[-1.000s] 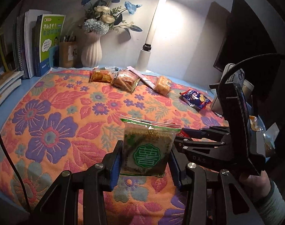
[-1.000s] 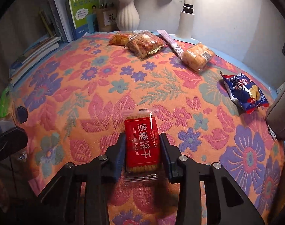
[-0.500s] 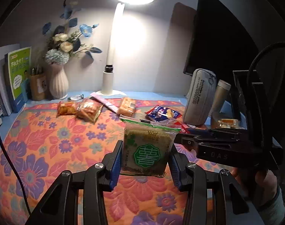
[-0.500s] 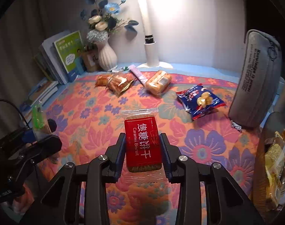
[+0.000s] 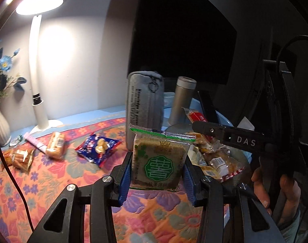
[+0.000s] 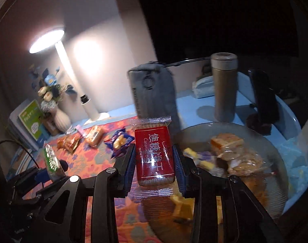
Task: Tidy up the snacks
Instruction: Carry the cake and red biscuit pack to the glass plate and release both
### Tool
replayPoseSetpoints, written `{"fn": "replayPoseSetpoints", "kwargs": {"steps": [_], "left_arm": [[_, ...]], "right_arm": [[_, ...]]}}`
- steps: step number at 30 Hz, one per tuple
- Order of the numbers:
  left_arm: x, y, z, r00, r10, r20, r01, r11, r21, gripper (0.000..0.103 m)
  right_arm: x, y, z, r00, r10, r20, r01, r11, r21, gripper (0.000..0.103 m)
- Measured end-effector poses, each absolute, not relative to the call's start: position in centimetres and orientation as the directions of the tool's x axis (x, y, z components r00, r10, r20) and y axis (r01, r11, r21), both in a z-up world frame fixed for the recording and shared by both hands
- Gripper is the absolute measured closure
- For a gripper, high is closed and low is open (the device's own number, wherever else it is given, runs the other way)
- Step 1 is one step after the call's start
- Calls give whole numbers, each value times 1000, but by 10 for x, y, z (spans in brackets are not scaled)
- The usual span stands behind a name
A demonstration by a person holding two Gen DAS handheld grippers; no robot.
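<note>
My left gripper (image 5: 157, 169) is shut on a square biscuit packet with a green round label (image 5: 159, 162), held upright above the floral cloth (image 5: 52, 182). My right gripper (image 6: 154, 163) is shut on a red caramel biscuit packet (image 6: 154, 154), just left of a ribbed glass bowl (image 6: 230, 124). Several wrapped snacks lie in the bowl. In the left wrist view the bowl (image 5: 232, 179) sits just right of the green packet. One of the right gripper's fingers (image 5: 224, 135) crosses above it, a hand (image 5: 275, 188) behind. The green packet (image 6: 51, 162) also shows at the right wrist view's lower left.
Loose on the cloth lie a blue snack bag (image 5: 97, 146), a bread packet (image 5: 55, 145), a brown pastry packet (image 5: 22, 159) and a pink stick (image 5: 35, 142). Behind the bowl stand a grey pouch (image 5: 144, 103), a metal flask (image 5: 182, 99) and a dark monitor (image 5: 180, 40). A lamp (image 5: 37, 81) and vase (image 6: 60, 119) stand left.
Both grippers have risen and swung right across the cloth, still holding their packets. The pouch, flask and snack bowl have come into view and now sit close in front.
</note>
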State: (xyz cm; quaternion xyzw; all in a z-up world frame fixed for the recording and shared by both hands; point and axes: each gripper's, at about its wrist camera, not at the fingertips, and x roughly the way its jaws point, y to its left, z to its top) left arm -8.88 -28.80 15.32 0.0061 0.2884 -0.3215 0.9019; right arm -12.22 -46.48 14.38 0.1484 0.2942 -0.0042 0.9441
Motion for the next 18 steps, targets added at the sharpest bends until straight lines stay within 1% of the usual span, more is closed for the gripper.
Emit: {"fn": "replayPoseSetpoints", "kwargs": {"steps": [7, 14, 15, 16, 17, 18], "left_arm": [[-82, -359, 140, 530, -632, -566, 666, 723, -184, 60], [-78, -404, 128, 505, -625, -595, 688, 708, -160, 60], [-76, -409, 126, 511, -617, -599, 684, 714, -152, 60], [-74, -413, 123, 508, -613, -605, 682, 715, -152, 58], [-71, -416, 120, 498, -612, -615, 682, 714, -158, 49], [-68, -416, 117, 489, -608, -625, 677, 716, -167, 35]], "right_arm": [[-145, -525, 132, 818, -15, -575, 238, 919, 313, 69], [-148, -542, 122, 804, -20, -594, 259, 911, 320, 69], [-146, -544, 120, 801, -16, -599, 259, 911, 322, 67], [-144, -545, 119, 797, -10, -604, 261, 908, 329, 66], [-144, -548, 116, 793, -3, -609, 265, 901, 342, 63], [-144, -551, 115, 794, 9, -607, 265, 895, 360, 58]]}}
